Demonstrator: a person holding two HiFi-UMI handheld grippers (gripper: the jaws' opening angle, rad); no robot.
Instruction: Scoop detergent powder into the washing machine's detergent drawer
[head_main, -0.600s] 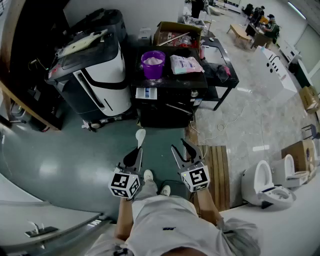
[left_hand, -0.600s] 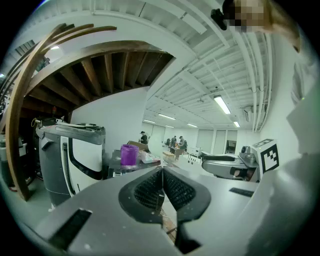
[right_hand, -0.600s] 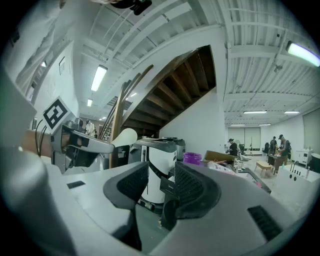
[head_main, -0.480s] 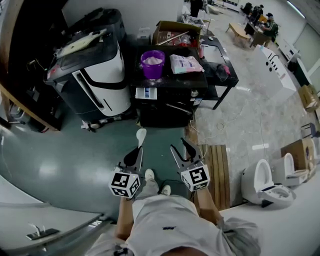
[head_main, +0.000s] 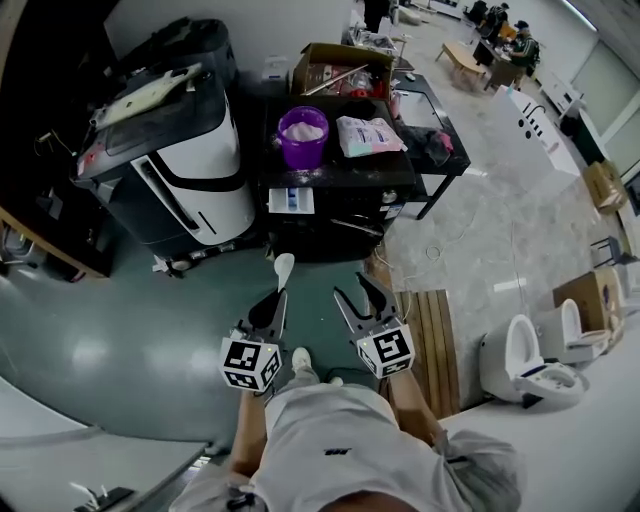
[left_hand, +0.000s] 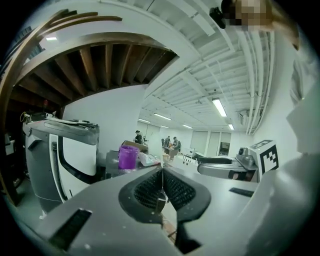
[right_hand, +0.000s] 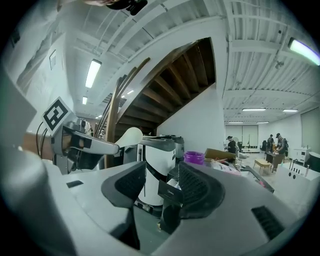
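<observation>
My left gripper (head_main: 277, 298) is shut on the handle of a white scoop (head_main: 284, 264), whose empty bowl points forward above the green floor. My right gripper (head_main: 350, 287) hangs beside it, open and holding nothing. Ahead, a purple cup (head_main: 303, 134) of white powder and a detergent bag (head_main: 370, 135) stand on the black washing machine (head_main: 340, 215). Its detergent drawer (head_main: 291, 200) is pulled out at the front left. In the left gripper view the scoop handle (left_hand: 162, 176) shows edge-on between the shut jaws. The right gripper view shows the scoop (right_hand: 129, 136) at the left.
A large white-and-black appliance (head_main: 180, 160) stands left of the washing machine. A cardboard box (head_main: 340, 68) sits behind the cup. A wooden pallet (head_main: 430, 340) and white toilets (head_main: 530, 350) are to my right. People sit far back.
The washing machine and the cup now sit slightly lower and nearer in the head view. Both grippers keep their pose, the scoop still held in the left one.
</observation>
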